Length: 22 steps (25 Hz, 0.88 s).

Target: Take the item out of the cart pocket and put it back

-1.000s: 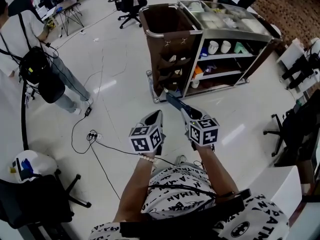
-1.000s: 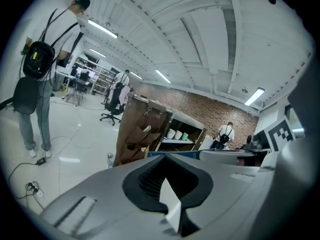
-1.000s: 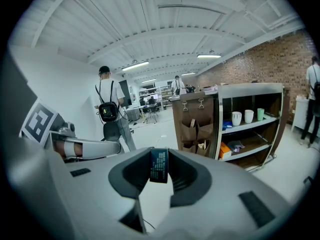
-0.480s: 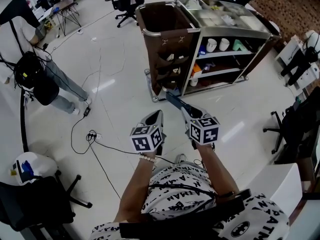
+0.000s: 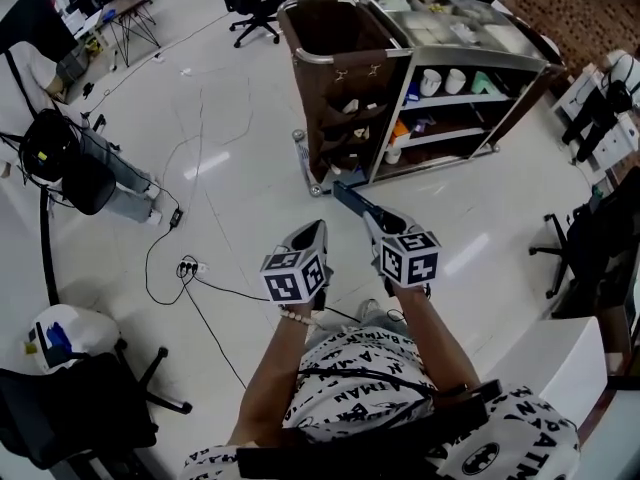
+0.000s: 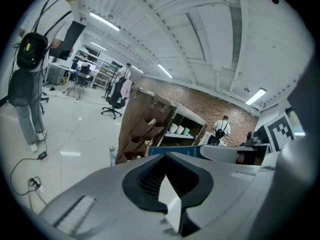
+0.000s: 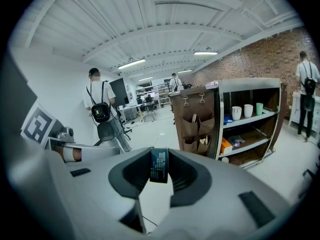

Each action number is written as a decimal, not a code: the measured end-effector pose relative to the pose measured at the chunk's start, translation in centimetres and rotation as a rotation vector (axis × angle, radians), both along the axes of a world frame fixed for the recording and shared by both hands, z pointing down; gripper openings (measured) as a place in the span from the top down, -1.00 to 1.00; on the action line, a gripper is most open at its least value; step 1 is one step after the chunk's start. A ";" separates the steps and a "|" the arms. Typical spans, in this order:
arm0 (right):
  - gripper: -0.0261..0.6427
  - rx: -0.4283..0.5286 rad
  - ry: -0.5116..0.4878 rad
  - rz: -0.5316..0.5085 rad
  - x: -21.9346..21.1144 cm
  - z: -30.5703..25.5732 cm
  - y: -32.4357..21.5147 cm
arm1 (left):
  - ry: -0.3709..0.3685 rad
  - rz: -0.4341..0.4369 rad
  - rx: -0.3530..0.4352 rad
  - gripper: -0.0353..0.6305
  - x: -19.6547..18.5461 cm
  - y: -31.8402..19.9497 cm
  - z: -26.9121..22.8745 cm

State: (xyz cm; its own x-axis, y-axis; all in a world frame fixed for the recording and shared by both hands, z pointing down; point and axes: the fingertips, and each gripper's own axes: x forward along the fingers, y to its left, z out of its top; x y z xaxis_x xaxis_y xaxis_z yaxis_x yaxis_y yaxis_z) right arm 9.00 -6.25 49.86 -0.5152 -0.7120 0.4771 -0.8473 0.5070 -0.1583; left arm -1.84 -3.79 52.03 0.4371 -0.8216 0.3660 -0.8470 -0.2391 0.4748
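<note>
A housekeeping cart (image 5: 455, 43) stands ahead of me, its brown side panel hung with fabric pockets (image 5: 352, 128) that hold small items. My right gripper (image 5: 352, 201) is shut on a thin dark blue packet (image 5: 346, 196), held well short of the cart. In the right gripper view the packet (image 7: 159, 165) stands upright between the jaws, with the pockets (image 7: 197, 126) beyond it. My left gripper (image 5: 314, 232) hovers beside the right one, jaws together with nothing between them. The left gripper view also shows the packet (image 6: 175, 151) and the cart (image 6: 150, 131).
A person with a black backpack (image 5: 60, 158) stands at the far left. Cables and a power strip (image 5: 185, 268) lie on the white floor. Office chairs (image 5: 250, 8) stand behind the cart, a black chair (image 5: 70, 408) at lower left, and a white desk (image 5: 560, 358) at lower right.
Both grippers hold the same pose, the packet still gripped. The view has shifted slightly toward the cart, and the person at the left has slid further toward the frame edge.
</note>
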 end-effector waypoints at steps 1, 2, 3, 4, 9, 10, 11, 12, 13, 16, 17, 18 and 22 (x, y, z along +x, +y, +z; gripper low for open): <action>0.62 -0.002 0.000 0.004 -0.3 0.1 0.2 | 0.000 0.004 -0.003 0.88 -0.3 0.2 0.1; 0.62 -0.005 0.001 0.007 -0.6 0.2 0.4 | 0.000 0.008 -0.005 0.88 -0.6 0.3 0.2; 0.62 -0.006 0.001 0.010 -0.9 0.3 0.6 | 0.000 0.012 -0.007 0.88 -0.8 0.5 0.4; 0.62 -0.007 0.002 0.011 -1.1 0.4 0.9 | 0.001 0.015 -0.008 0.88 -1.0 0.6 0.5; 0.62 -0.013 0.020 0.016 -1.7 1.1 1.5 | 0.005 0.028 -0.014 0.88 -1.4 1.0 1.0; 0.62 -0.015 0.024 0.019 -1.7 1.2 1.3 | 0.007 0.032 -0.015 0.88 -1.3 1.0 1.1; 0.62 -0.017 0.026 0.023 -1.7 1.4 1.1 | 0.008 0.037 -0.016 0.88 -1.3 0.9 1.2; 0.62 -0.021 0.027 0.028 -1.7 1.6 0.9 | 0.008 0.042 -0.019 0.88 -1.2 0.8 1.3; 0.62 -0.024 0.027 0.032 -1.7 1.8 0.5 | 0.007 0.046 -0.022 0.88 -1.2 0.6 1.4; 0.62 -0.034 0.024 0.045 -1.8 2.4 -1.0 | -0.010 0.059 -0.032 0.88 -1.6 -0.5 2.1; 0.62 -0.037 0.021 0.051 -1.8 2.7 -1.7 | -0.021 0.063 -0.033 0.88 -1.8 -1.1 2.3; 0.62 -0.039 0.018 0.057 -1.8 2.9 -2.5 | -0.033 0.066 -0.033 0.88 -1.9 -1.7 2.4; 0.62 -0.039 0.023 0.082 -1.7 3.8 -6.6 | -0.071 0.077 -0.027 0.88 -2.4 -5.0 2.7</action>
